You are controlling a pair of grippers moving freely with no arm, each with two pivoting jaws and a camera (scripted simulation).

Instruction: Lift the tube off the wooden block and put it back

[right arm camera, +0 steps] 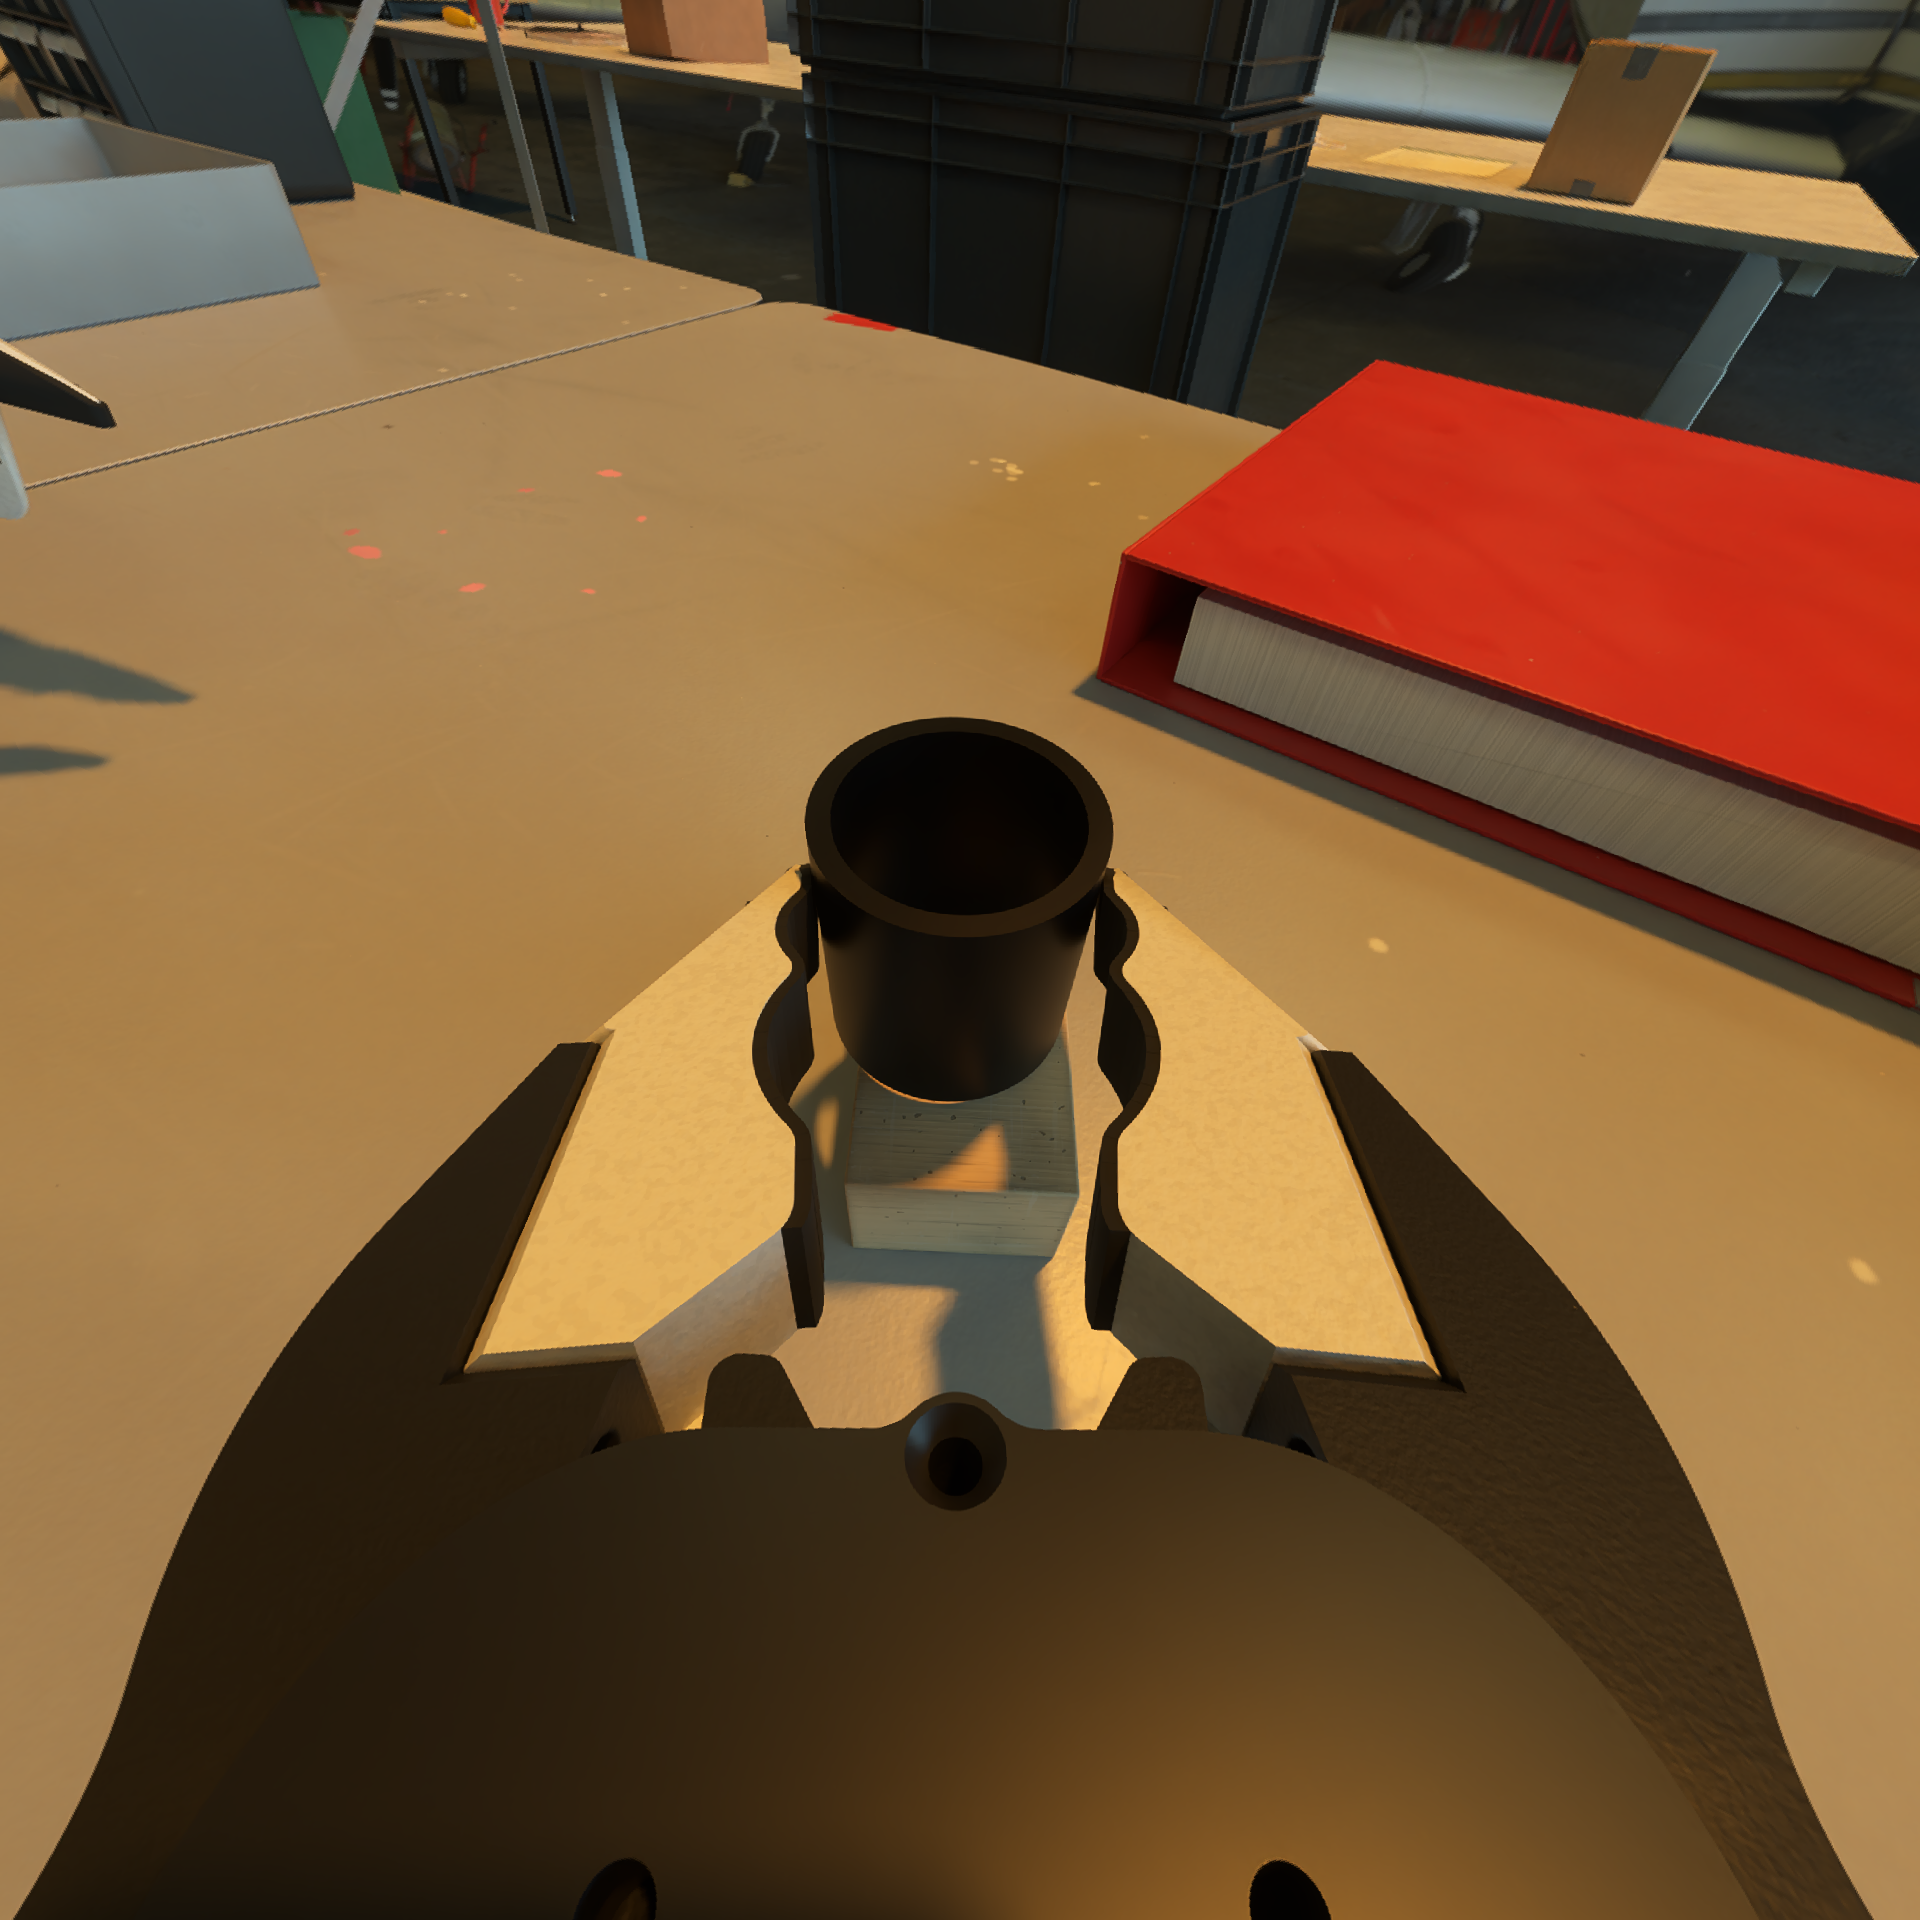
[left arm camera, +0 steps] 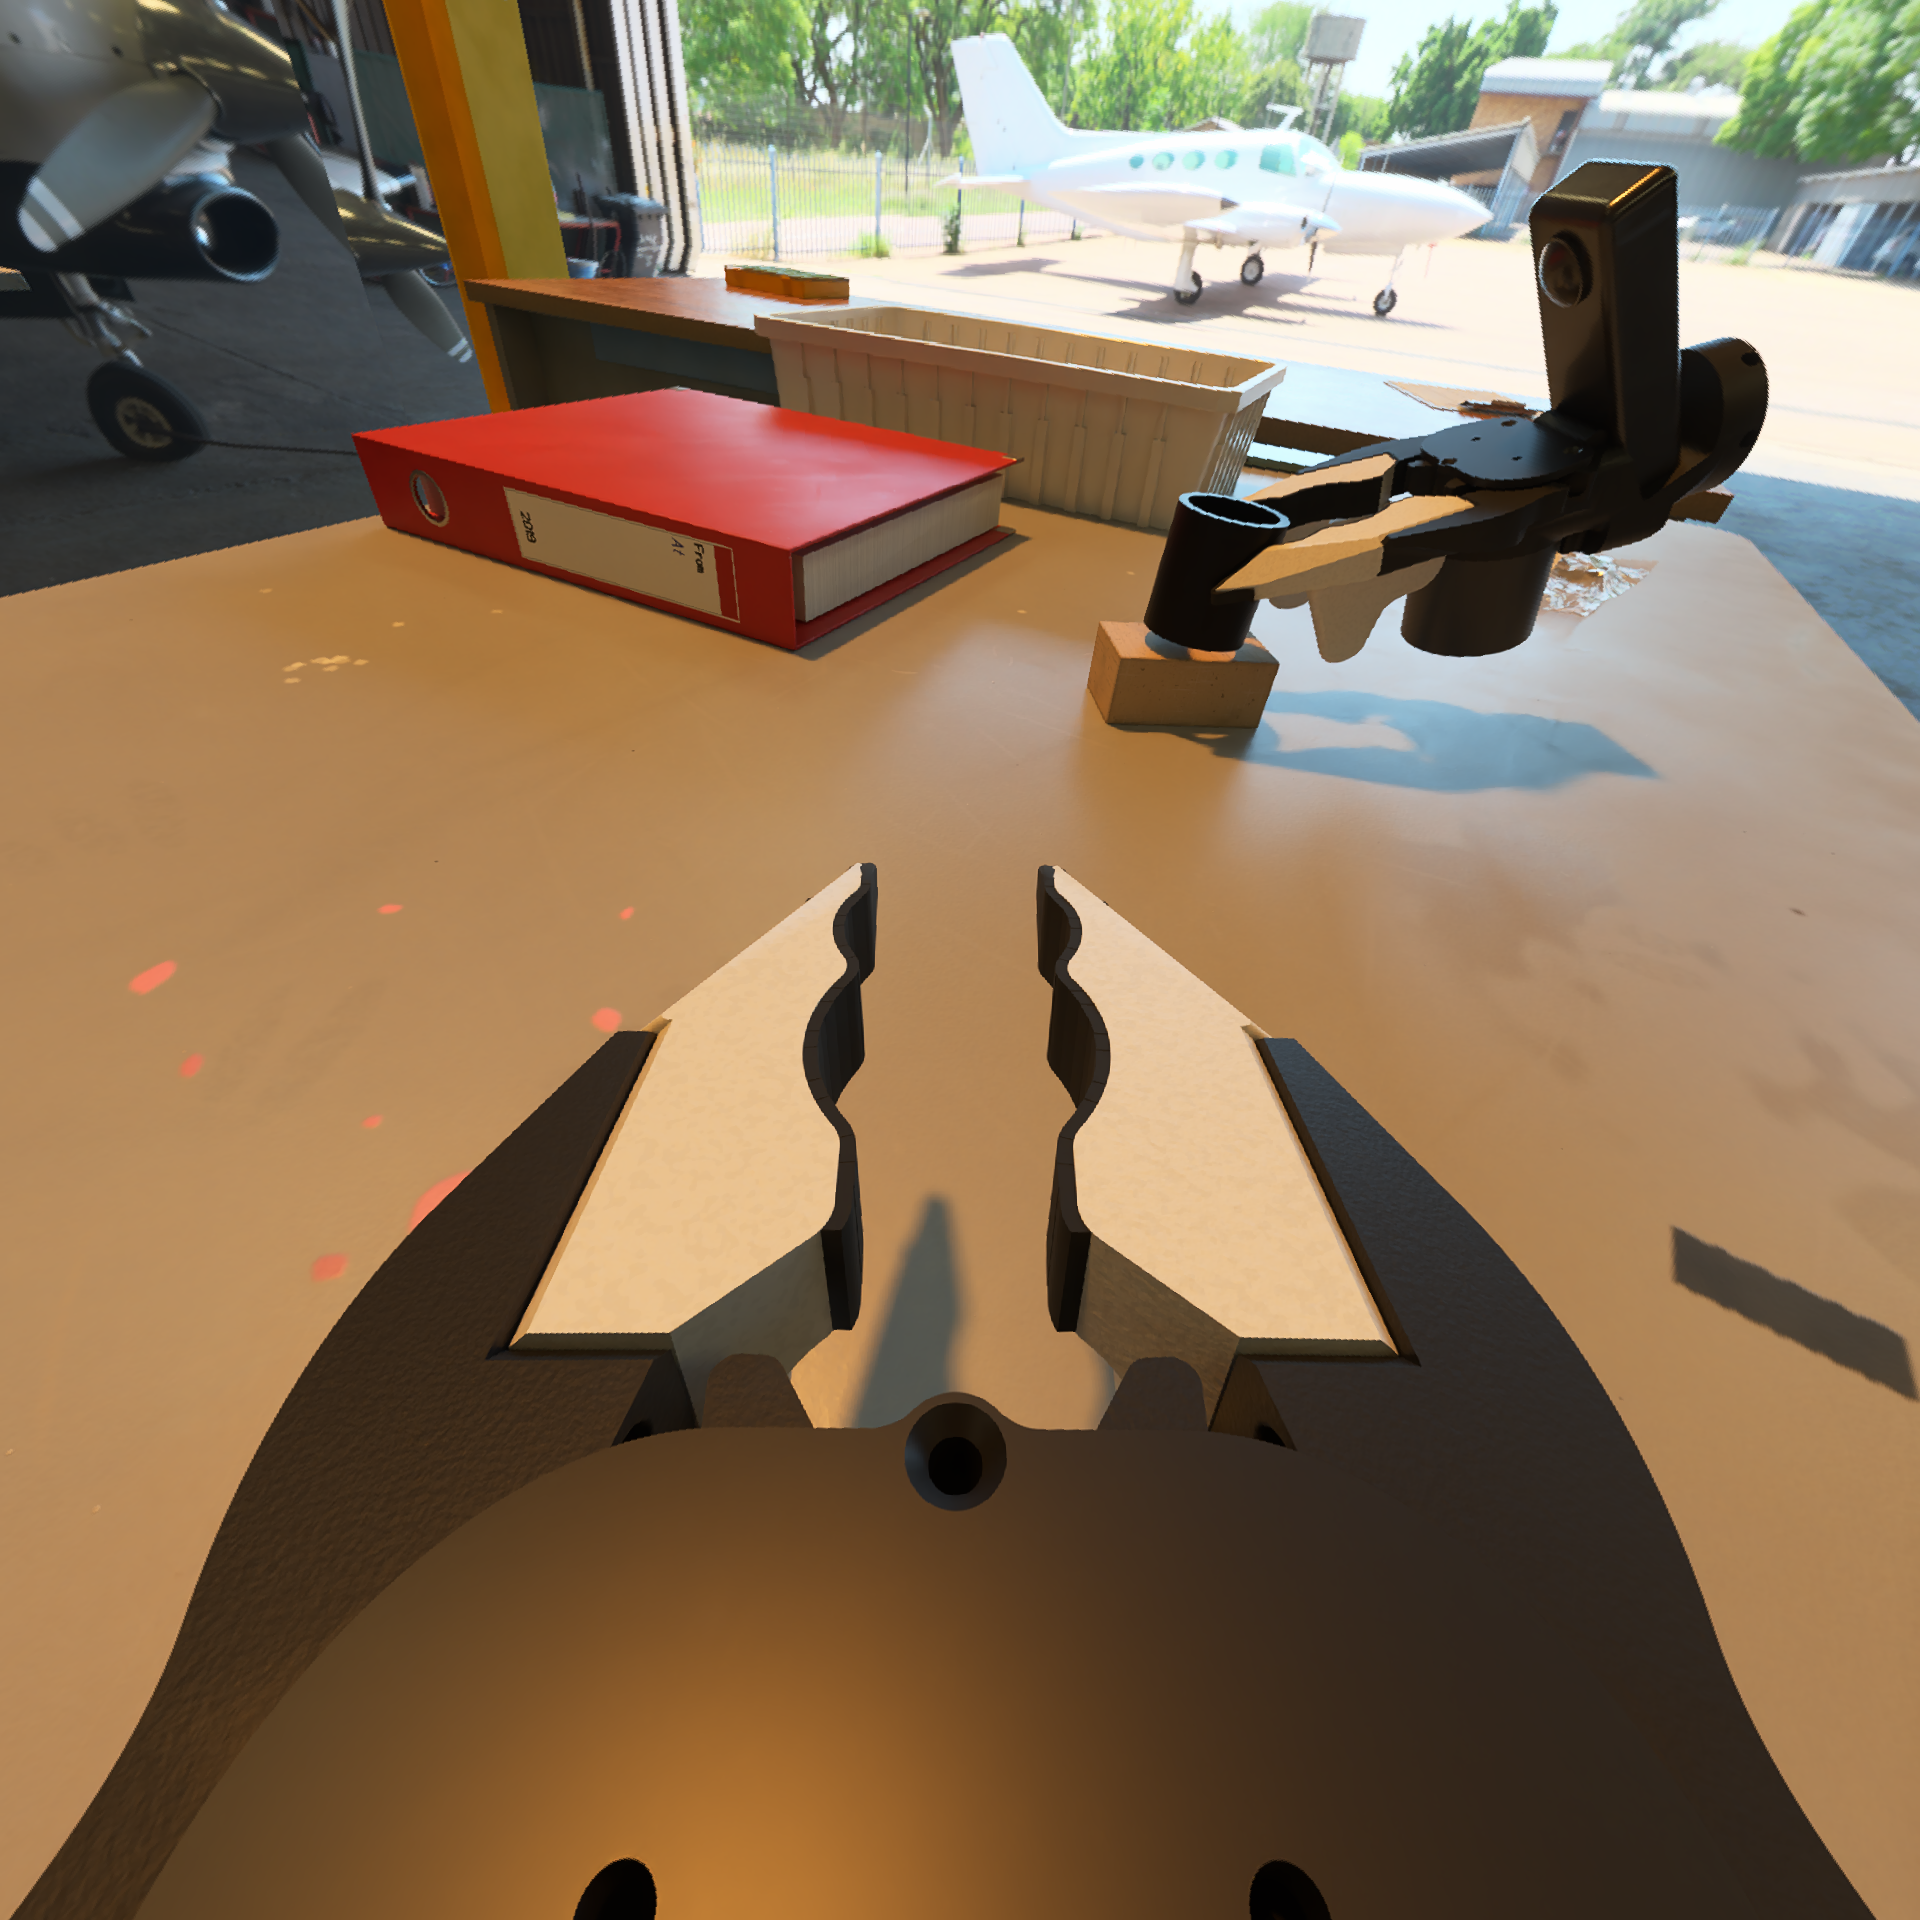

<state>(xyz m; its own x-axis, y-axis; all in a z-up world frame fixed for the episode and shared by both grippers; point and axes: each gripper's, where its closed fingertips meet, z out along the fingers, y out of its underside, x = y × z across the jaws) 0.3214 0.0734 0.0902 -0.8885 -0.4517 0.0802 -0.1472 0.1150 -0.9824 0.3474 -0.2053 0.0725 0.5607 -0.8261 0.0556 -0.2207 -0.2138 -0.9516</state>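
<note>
A short black tube (left arm camera: pixel 1205 582) stands upright over a small wooden block (left arm camera: pixel 1179 691) at the table's far right. My right gripper (left arm camera: pixel 1252 545) reaches in from the right, shut on the tube. In the right wrist view its fingertips (right arm camera: pixel 1112 894) press both sides of the tube (right arm camera: pixel 951 987) just under the rim. A thin bright strip shows between the tube's base and the block (right arm camera: pixel 961 1195), so the tube seems just off it. My left gripper (left arm camera: pixel 956 883) is open and empty, low over the table (left arm camera: pixel 520 831) in front.
A red binder (left arm camera: pixel 686 509) lies flat left of the block and also shows in the right wrist view (right arm camera: pixel 1558 644). A white basket (left arm camera: pixel 1018 416) stands behind them. Crumpled foil (left arm camera: pixel 1600 582) lies under the right gripper. Dark stacked crates (right arm camera: pixel 1039 156) stand beyond the table's edge.
</note>
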